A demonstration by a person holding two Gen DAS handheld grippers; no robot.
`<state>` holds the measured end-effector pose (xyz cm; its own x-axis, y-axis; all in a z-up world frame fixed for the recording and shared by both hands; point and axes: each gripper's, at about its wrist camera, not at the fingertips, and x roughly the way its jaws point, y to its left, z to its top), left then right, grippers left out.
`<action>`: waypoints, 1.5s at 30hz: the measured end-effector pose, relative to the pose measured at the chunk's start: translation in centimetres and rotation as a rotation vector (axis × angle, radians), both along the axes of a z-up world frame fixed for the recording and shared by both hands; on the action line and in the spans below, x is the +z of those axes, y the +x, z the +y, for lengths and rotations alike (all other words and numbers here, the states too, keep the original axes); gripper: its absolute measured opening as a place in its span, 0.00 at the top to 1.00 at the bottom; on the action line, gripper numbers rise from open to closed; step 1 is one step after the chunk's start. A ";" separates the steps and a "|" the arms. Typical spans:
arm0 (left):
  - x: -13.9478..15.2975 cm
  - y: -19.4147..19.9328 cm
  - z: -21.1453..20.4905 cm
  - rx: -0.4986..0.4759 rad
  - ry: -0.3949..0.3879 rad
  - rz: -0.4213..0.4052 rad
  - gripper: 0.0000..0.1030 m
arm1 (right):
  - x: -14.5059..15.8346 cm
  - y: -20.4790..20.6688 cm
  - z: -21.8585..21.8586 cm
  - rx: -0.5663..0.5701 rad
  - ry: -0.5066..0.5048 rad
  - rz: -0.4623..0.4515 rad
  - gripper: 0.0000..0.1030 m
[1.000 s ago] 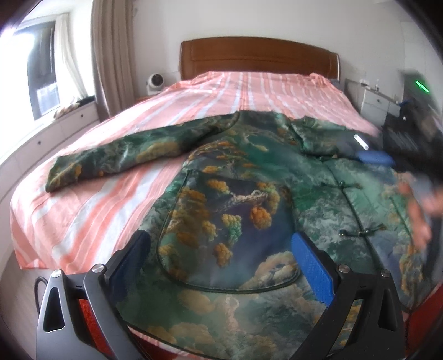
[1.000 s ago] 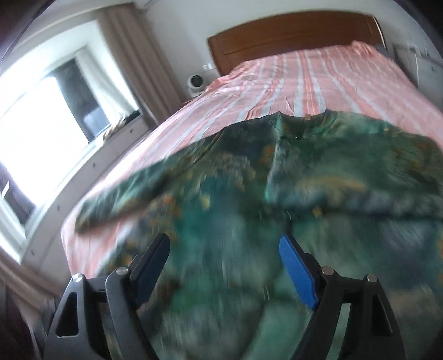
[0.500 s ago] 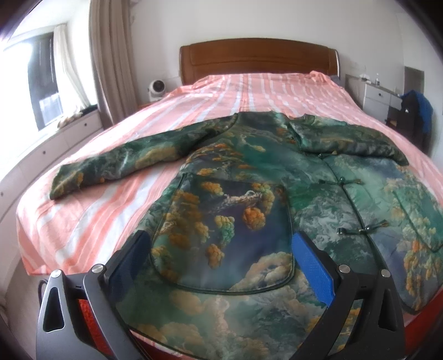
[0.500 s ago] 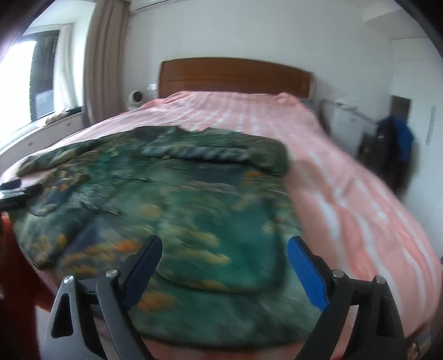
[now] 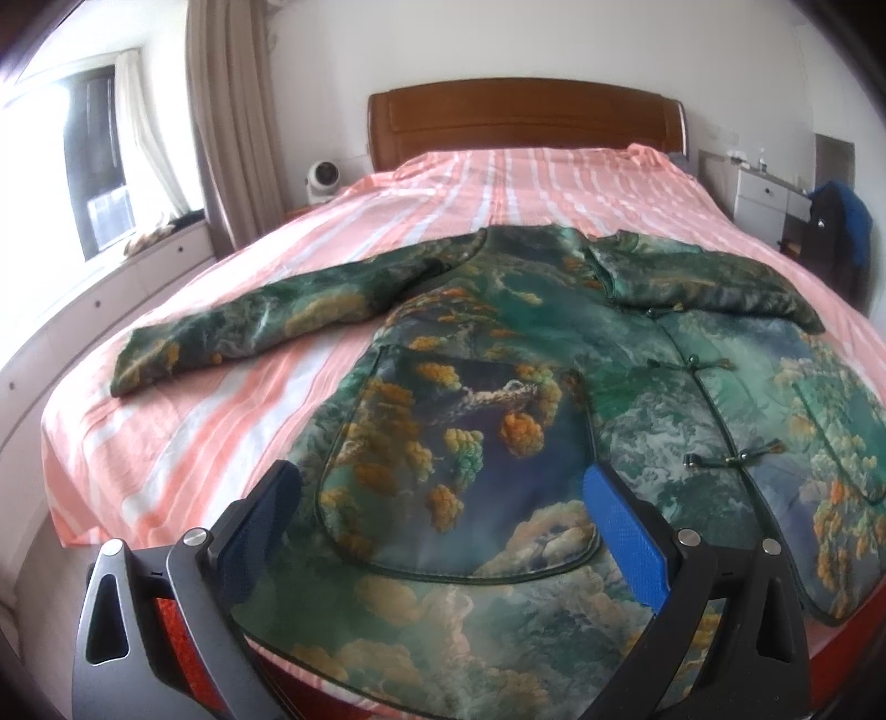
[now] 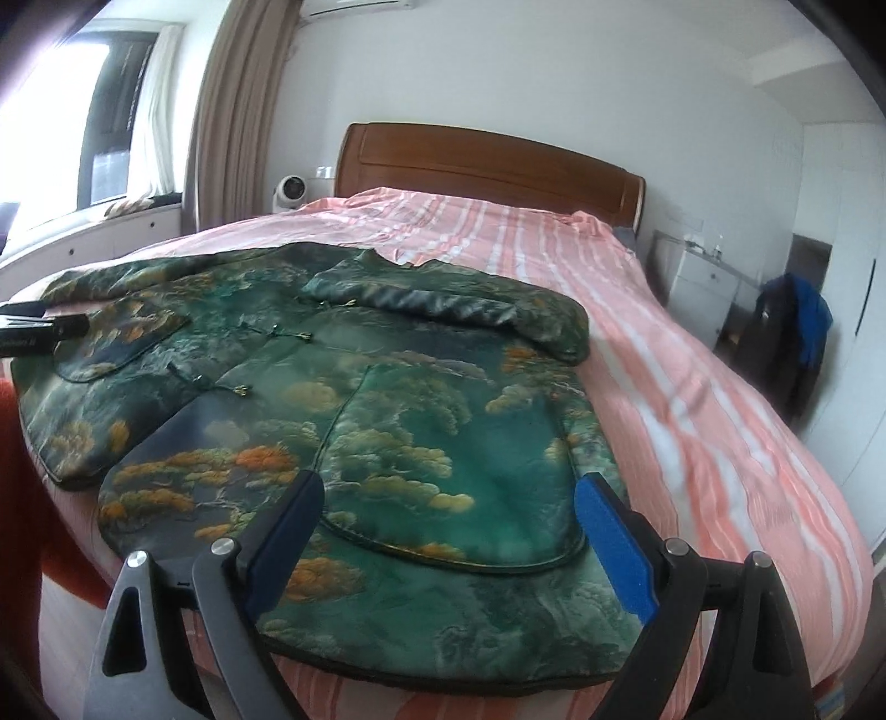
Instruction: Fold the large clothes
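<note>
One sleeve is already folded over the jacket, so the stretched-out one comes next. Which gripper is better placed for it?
Probably the left gripper: the outstretched sleeve lies on its side, while the right gripper hovers by the folded sleeve.

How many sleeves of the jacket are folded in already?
1. The right-side sleeve lies folded across the chest of the jacket; the other sleeve is still stretched out on the striped sheet.

Daylight glares through the window (image 5: 105,183); fisheye edges bend, dark-cornered.

White walls (image 5: 498,50); wooden headboard (image 5: 523,119); bright window (image 5: 61,166) left, beige curtain (image 5: 232,127); white drawers (image 5: 767,202) right.
</note>
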<state>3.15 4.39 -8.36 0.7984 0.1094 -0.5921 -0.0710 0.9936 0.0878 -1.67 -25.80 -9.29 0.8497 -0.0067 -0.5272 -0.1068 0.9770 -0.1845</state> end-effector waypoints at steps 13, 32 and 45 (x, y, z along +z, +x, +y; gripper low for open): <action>0.0 -0.1 -0.1 0.006 0.015 0.003 0.01 | 0.2 -0.1 -0.6 -0.019 0.024 -0.012 0.11; -0.2 0.0 -0.1 0.009 0.018 0.009 0.01 | 0.1 -0.2 -0.2 -0.002 0.012 -0.005 0.11; -0.2 0.1 0.4 0.018 0.013 0.016 0.01 | 0.1 -0.3 0.1 0.003 0.009 -0.013 0.11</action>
